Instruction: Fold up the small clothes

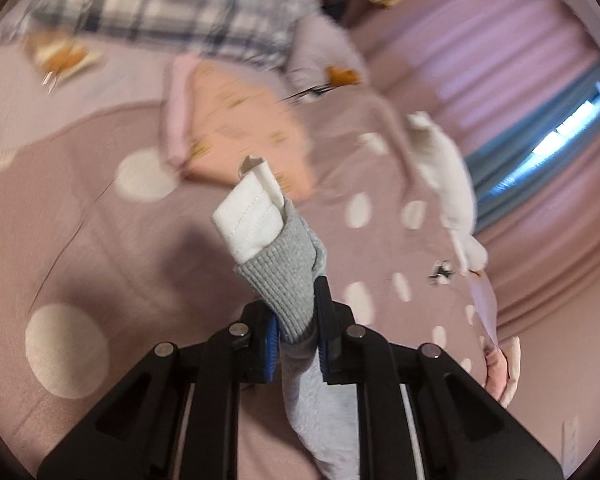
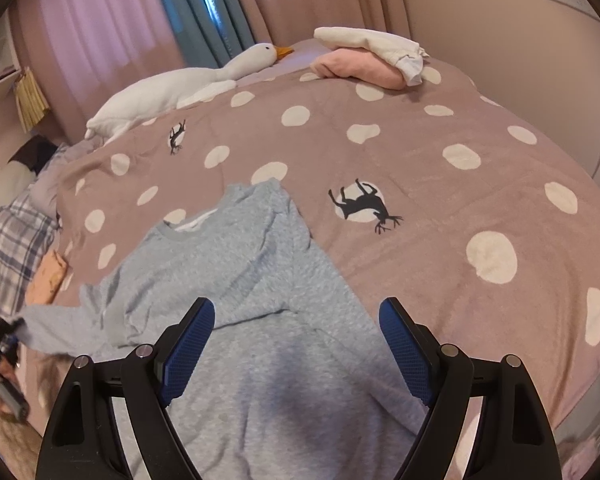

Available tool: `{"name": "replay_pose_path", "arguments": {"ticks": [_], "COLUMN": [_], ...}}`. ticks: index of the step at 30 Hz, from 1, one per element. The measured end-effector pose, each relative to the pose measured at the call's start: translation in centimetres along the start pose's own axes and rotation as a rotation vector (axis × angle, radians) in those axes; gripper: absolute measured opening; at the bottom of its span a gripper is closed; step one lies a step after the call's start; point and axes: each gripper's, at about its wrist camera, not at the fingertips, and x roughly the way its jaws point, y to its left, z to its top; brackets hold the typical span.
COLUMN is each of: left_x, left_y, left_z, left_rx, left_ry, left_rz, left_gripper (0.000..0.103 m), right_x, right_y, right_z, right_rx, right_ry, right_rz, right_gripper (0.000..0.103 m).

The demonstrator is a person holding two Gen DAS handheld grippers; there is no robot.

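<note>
A light grey sweatshirt (image 2: pixel 236 272) lies spread on the dotted mauve bedspread (image 2: pixel 480 184), its neck toward the far side. My left gripper (image 1: pixel 298 308) is shut on the ribbed grey sleeve cuff (image 1: pixel 284 276), held up off the bed, and a white inner cuff (image 1: pixel 252 216) sticks out past it. In the right wrist view that left gripper (image 2: pixel 0 344) shows at the far left edge with the sleeve stretched out to it. My right gripper (image 2: pixel 298 308) hovers open over the sweatshirt's body, with nothing between its blue pads (image 2: pixel 192 340).
A white plush goose (image 2: pixel 172 88) lies along the bed's far left edge. Folded pink and white clothes (image 2: pixel 364 64) sit at the far corner. A folded peach garment (image 1: pixel 244 128) and a plaid blanket (image 2: pixel 16 240) lie to the left. Curtains (image 2: pixel 100 20) hang behind.
</note>
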Motion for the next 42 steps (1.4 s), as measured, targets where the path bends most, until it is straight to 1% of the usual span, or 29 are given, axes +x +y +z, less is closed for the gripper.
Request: {"name": "replay_pose_path", "arguments": {"ticks": [5, 11, 14, 20, 25, 31, 37, 42], "left_x": [-1.4, -1.8, -1.3, 0.6, 2.7, 5.0, 7.8, 9.9], "left_y": [-5.3, -11.7, -14.6, -18.7, -20.8, -21.8, -21.6, -20.8], "left_z": [-0.3, -2.7, -4.4, -9.0, -13.2, -17.6, -22.6, -26.0], "left_rx": [0.122, 0.307, 0.382, 0.508, 0.605, 0.683, 0.761, 0.796], "left_ry": [-0.019, -0.017, 0.02, 0.11, 0.198, 0.297, 0.417, 0.503], "left_rz": [-0.056, -0.092, -0.128, -0.159, -0.164, -0.147, -0.11, -0.079], "left_gripper": [0.015, 0.015, 0.015, 0.015, 0.015, 0.016, 0.016, 0.016], "right_x": [-0.2, -0.5, -0.5, -0.7, -0.7, -0.5, -0.3, -0.1], "right_y": [-0.6, -1.0, -1.3, -1.9, -2.6, -3.3, -3.7, -4.1], "right_z": [0.0, -0.1, -0.1, -0.3, -0.2, -0.2, -0.4, -0.6], "right_rx": [0.021, 0.033, 0.04, 0.053, 0.065, 0.082, 0.09, 0.1], "right_ry": [-0.004, -0.011, -0.013, -0.017, -0.016, -0.011, -0.002, 0.007], "right_rz": [-0.003, -0.004, -0.007, -0.009, -0.009, -0.005, 0.001, 0.004], "right_gripper": [0.084, 0.084, 0.084, 0.084, 0.084, 0.084, 0.084, 0.084]}}
